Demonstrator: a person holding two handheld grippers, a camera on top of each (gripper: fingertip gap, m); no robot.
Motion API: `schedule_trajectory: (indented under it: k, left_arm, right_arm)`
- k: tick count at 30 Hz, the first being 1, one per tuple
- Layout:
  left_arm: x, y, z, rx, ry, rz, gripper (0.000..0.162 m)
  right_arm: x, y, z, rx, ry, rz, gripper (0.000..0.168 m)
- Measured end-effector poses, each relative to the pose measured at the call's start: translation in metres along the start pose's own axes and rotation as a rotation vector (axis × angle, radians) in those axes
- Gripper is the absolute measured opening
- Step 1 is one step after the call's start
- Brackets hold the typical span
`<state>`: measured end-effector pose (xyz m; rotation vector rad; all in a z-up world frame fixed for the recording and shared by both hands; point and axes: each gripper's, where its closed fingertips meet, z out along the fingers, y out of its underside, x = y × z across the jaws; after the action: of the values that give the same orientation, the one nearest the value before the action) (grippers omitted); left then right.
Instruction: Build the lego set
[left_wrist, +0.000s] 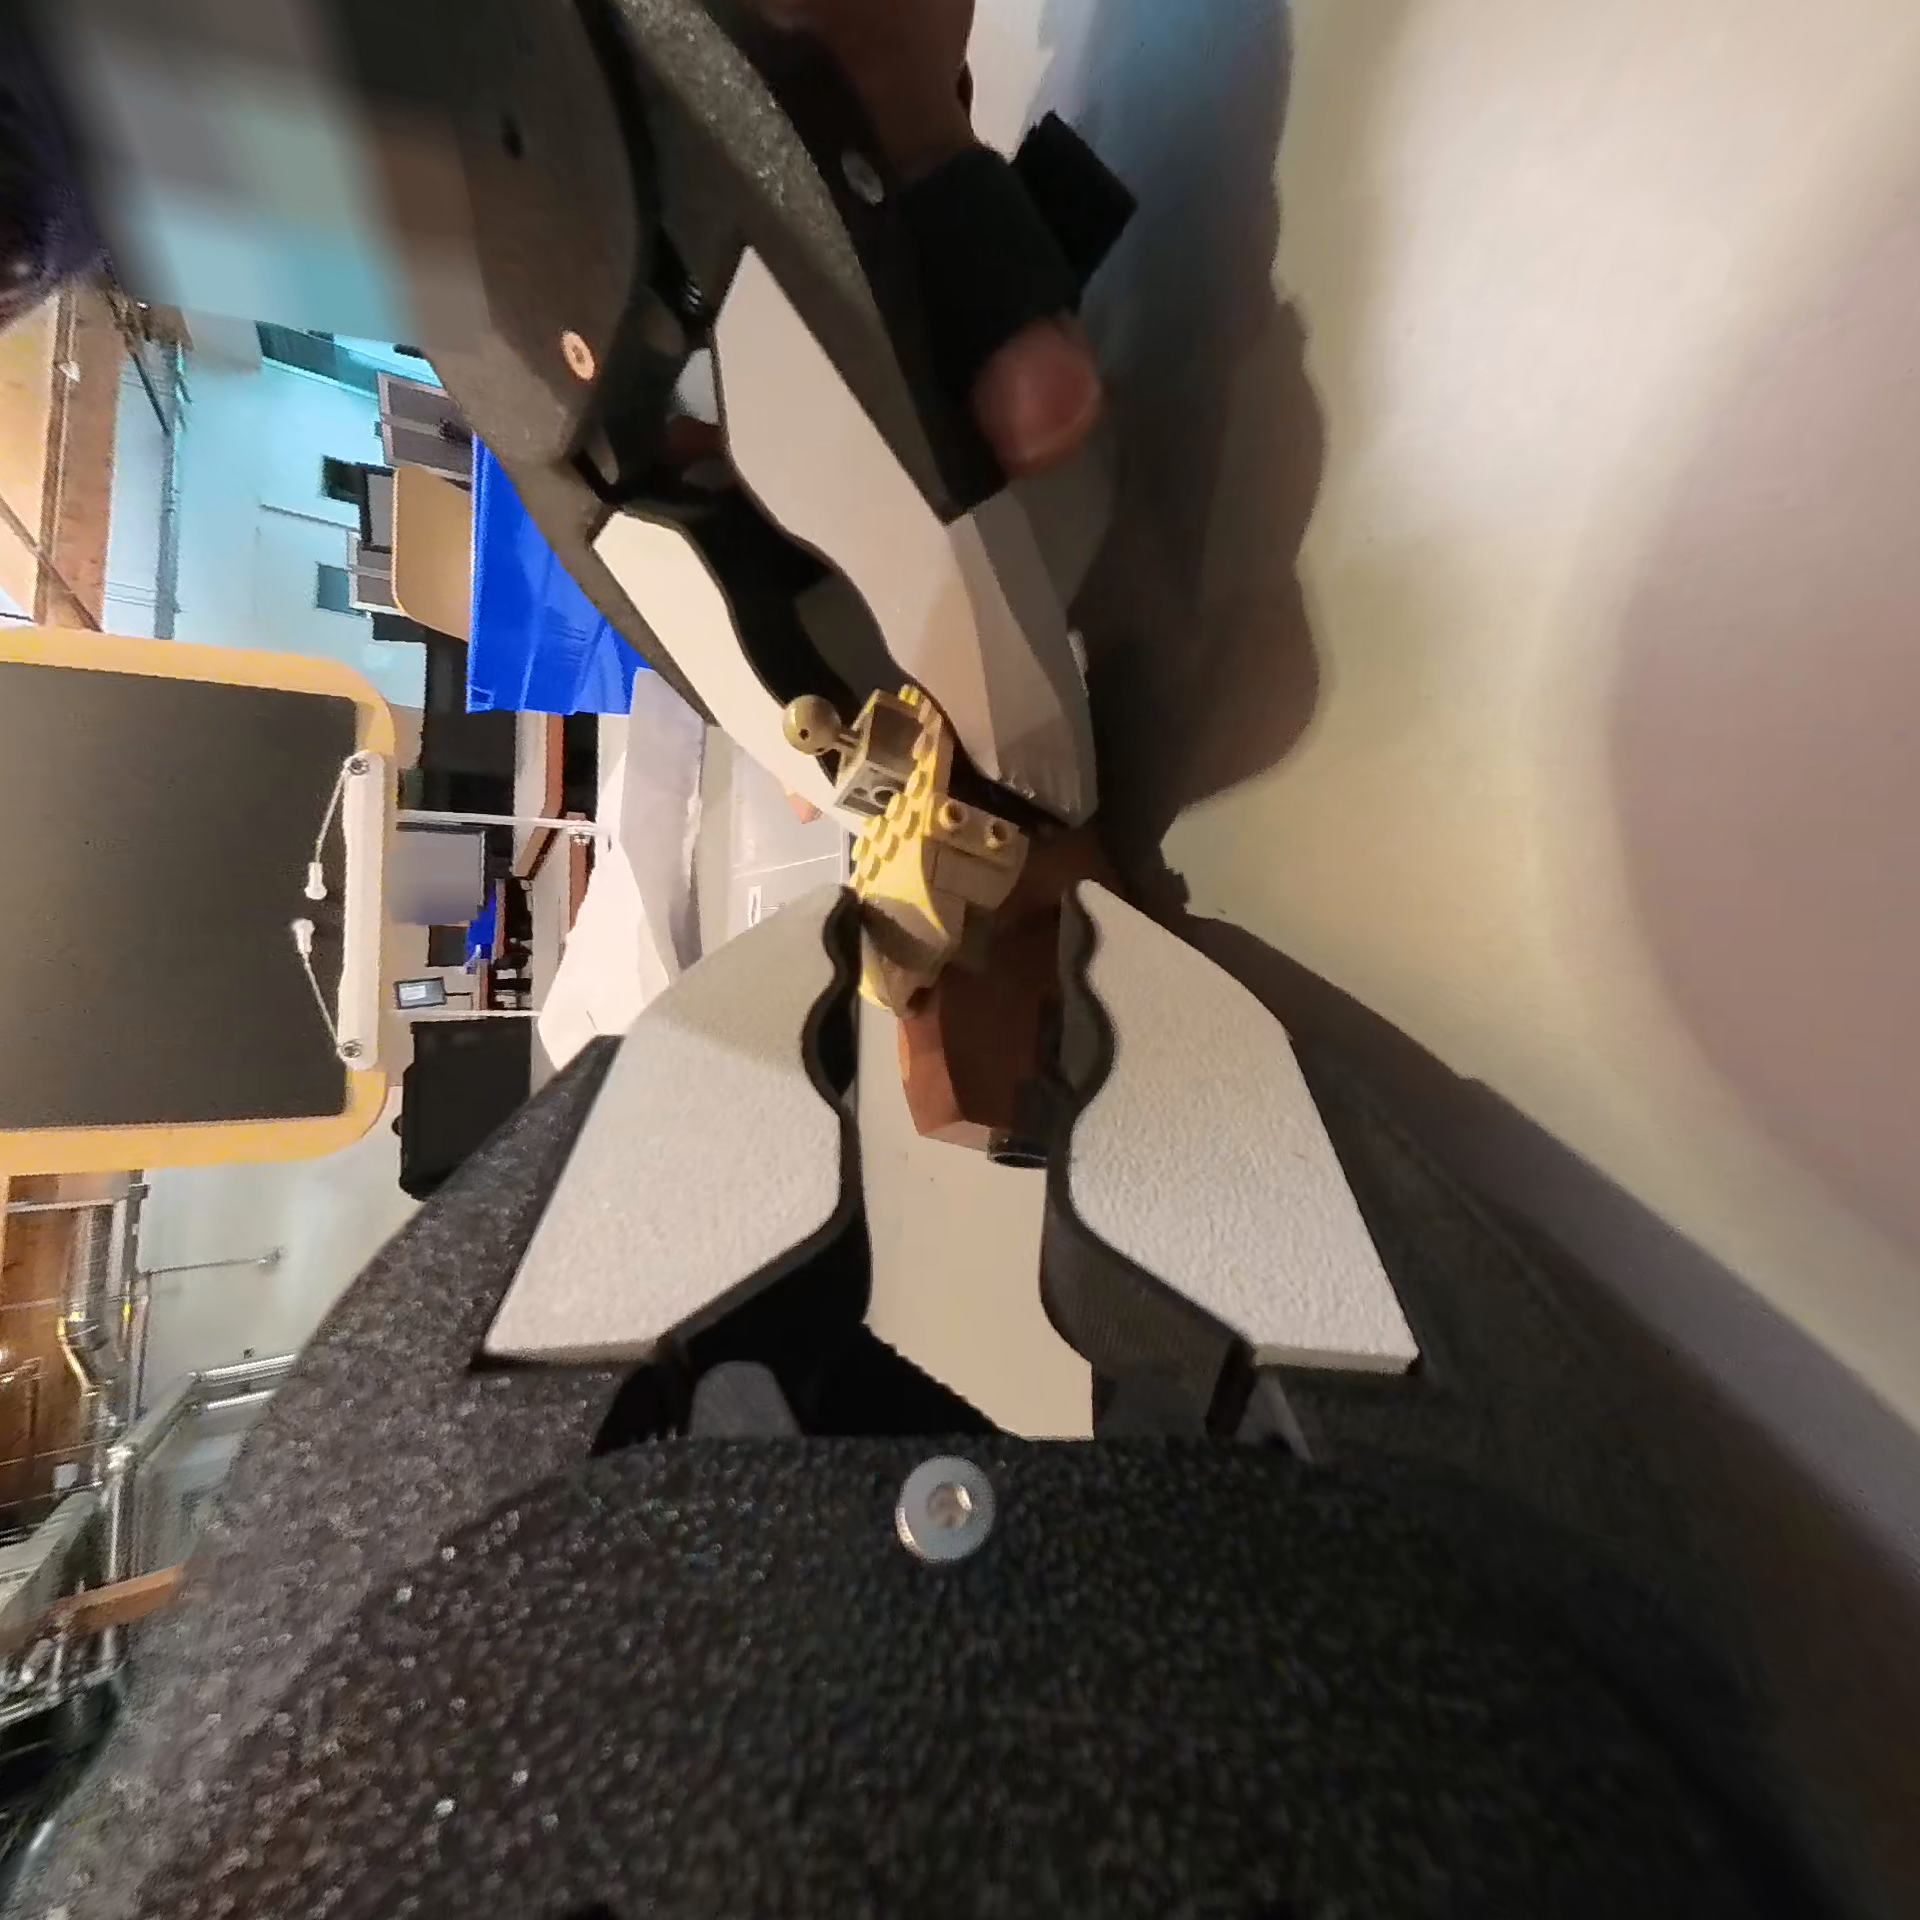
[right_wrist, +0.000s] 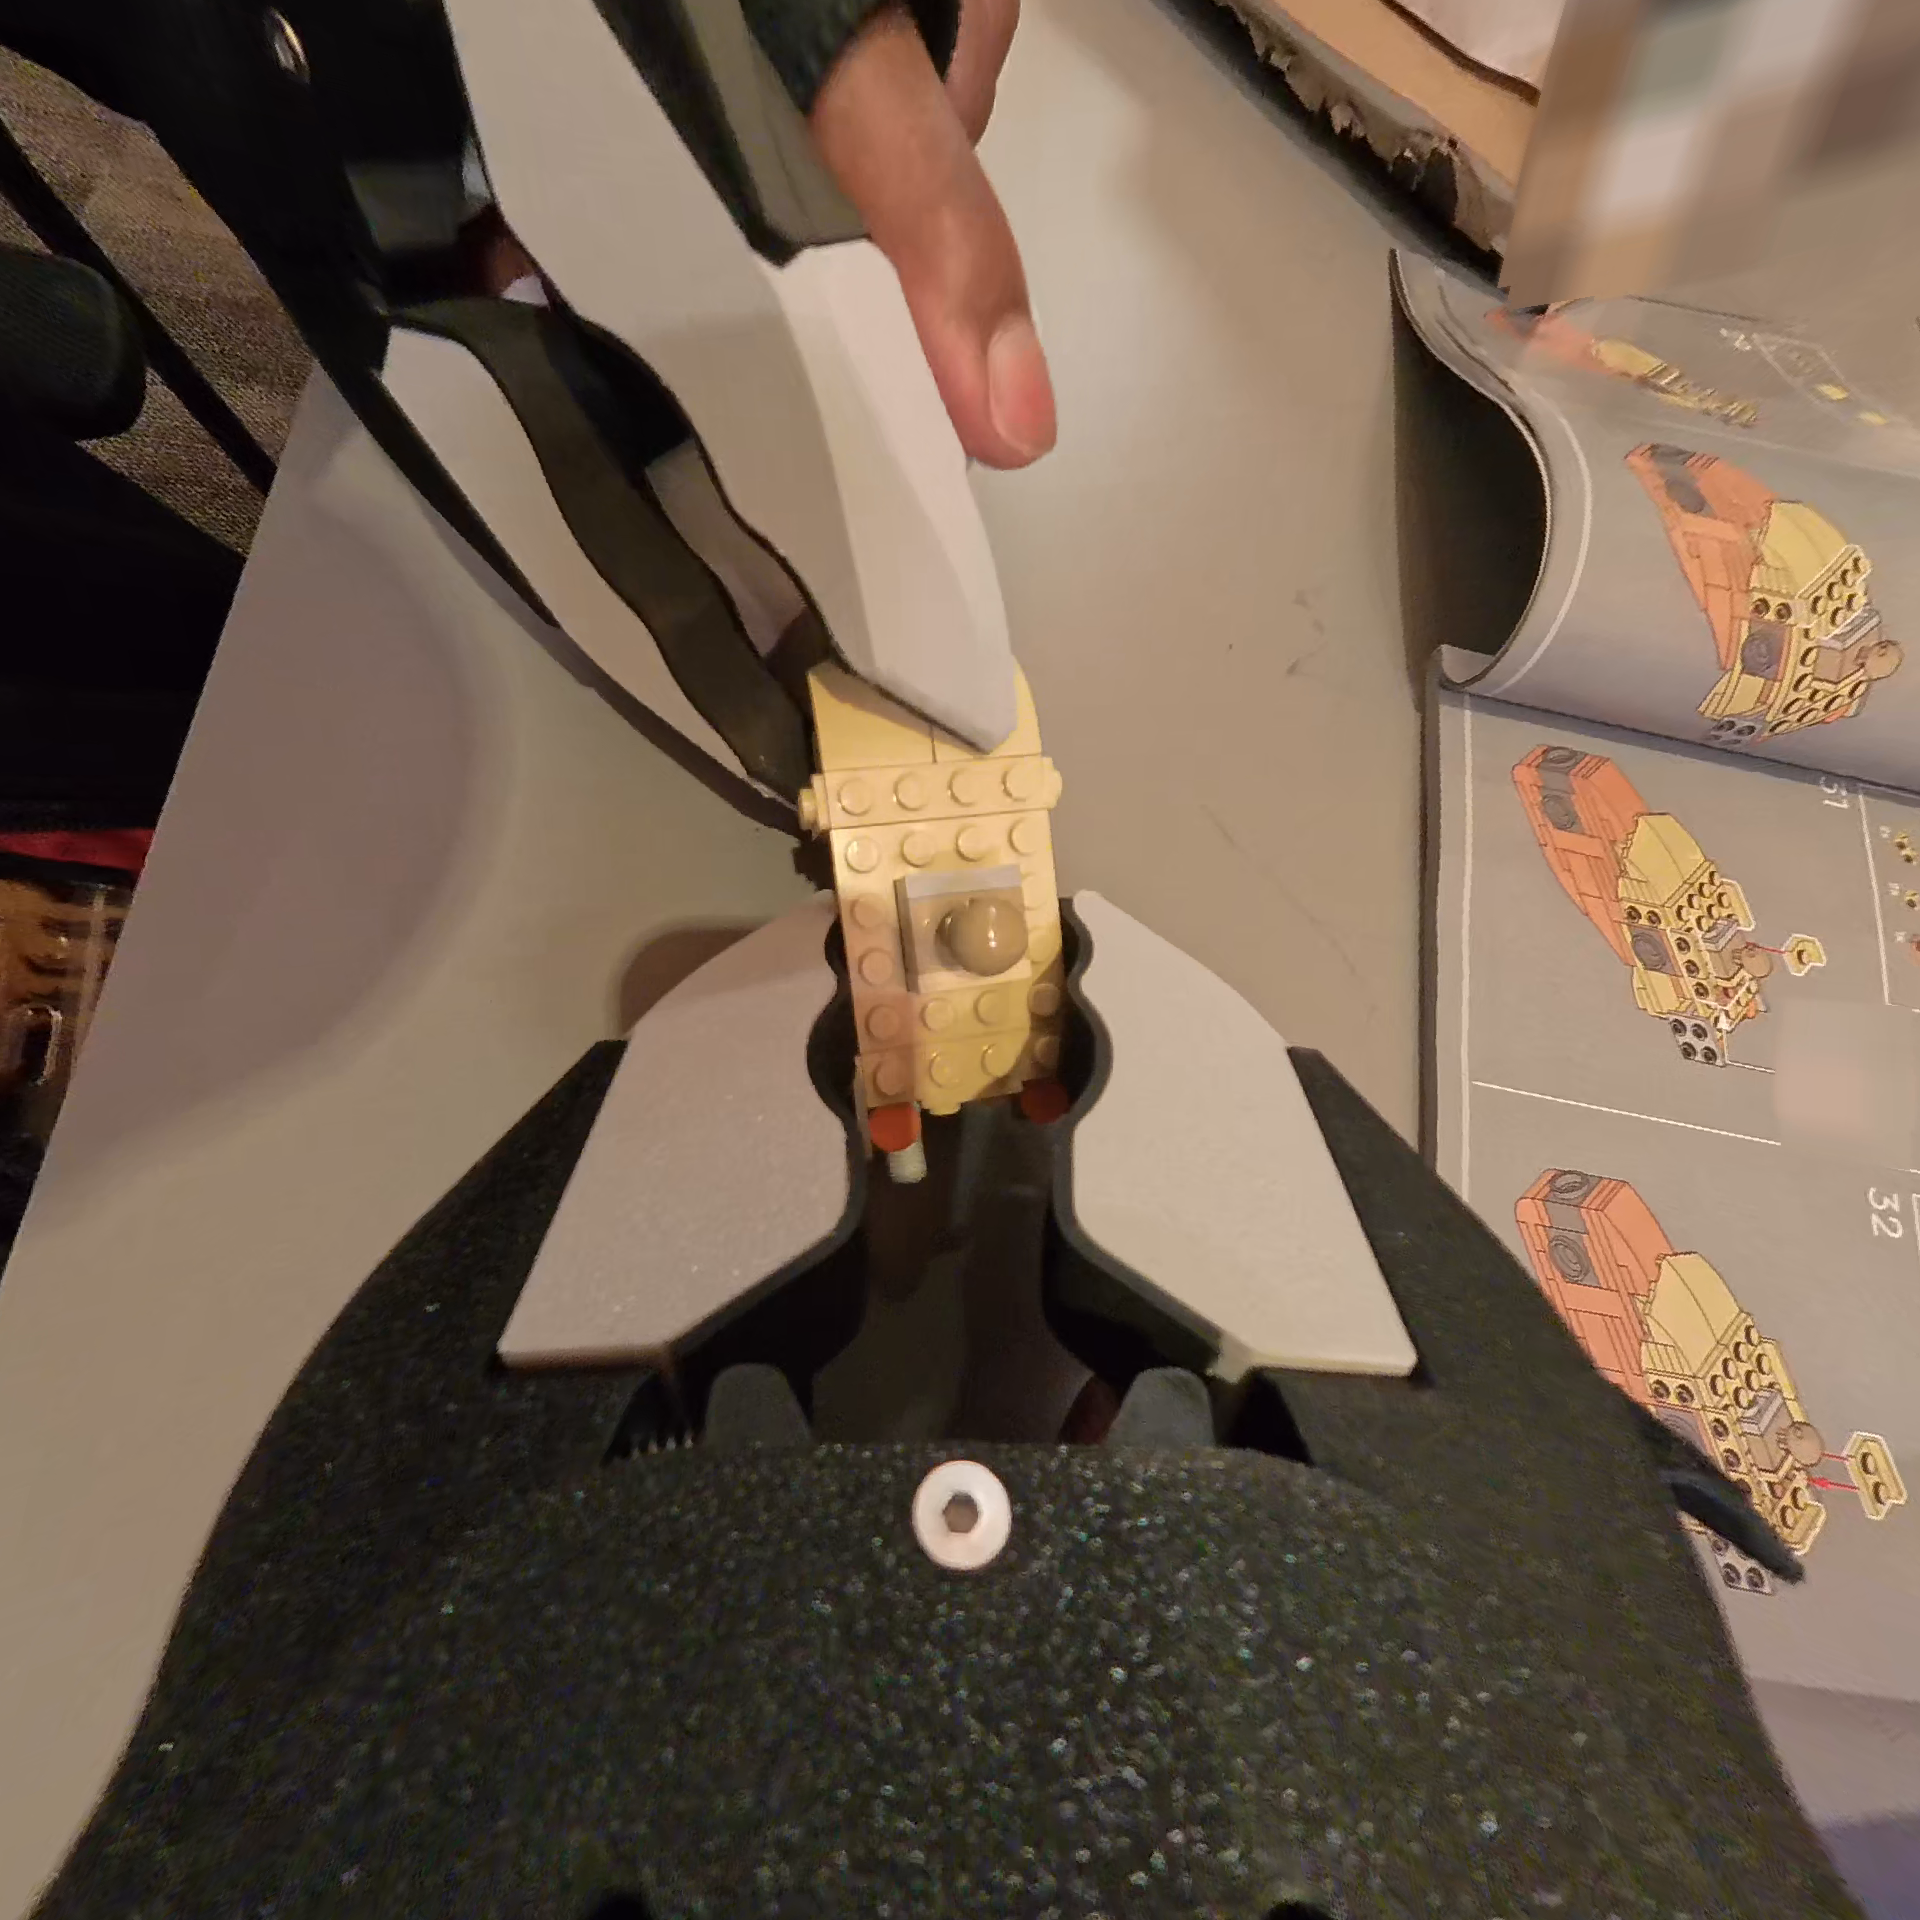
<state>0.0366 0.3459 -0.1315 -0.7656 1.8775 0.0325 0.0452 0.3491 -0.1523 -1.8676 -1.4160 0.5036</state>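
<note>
A partly built lego model (right_wrist: 951, 997) of tan bricks with a reddish-brown body (left_wrist: 977, 1039) is held in the air between both grippers. A dark tan ball piece (right_wrist: 982, 935) on a grey plate sticks out of its studded face; it also shows in the left wrist view (left_wrist: 816, 722). My right gripper (right_wrist: 956, 925) is shut on the model's near end. My left gripper (left_wrist: 961, 914) is shut on the brown and tan part. In the right wrist view the left gripper (right_wrist: 894, 727) grips the far tan end. In the left wrist view the right gripper (left_wrist: 935, 779) comes in from above.
An open instruction booklet (right_wrist: 1662, 935) lies on the white table (right_wrist: 1226, 623) to the right. A torn cardboard box (right_wrist: 1382, 94) sits at the far right. A person's finger (right_wrist: 987, 312) rests along the left gripper. A room with furniture (left_wrist: 208, 894) lies beyond the table. Less than 4 cm separates the two grippers' tips.
</note>
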Motion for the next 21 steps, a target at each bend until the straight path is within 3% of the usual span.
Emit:
schedule_trajectory:
  k: [4,15,17,21]
  left_arm:
    - [-0.002,-0.003,-0.002,0.023,0.018,-0.048,0.029]
    - [-0.004,-0.003,-0.001,0.043,0.007,-0.132,0.03]
    - [-0.007,-0.002,-0.003,0.064,-0.006,-0.23,0.043]
    - [-0.013,0.006,-0.011,0.088,0.045,-0.491,0.05]
  right_arm:
    - [-0.002,0.0,0.001,-0.001,-0.007,-0.01,0.036]
    - [-0.001,0.0,0.0,0.009,-0.011,0.008,0.036]
    - [0.0,0.001,0.0,0.012,-0.012,0.013,0.036]
    - [0.003,0.003,-0.002,0.008,-0.014,0.03,0.036]
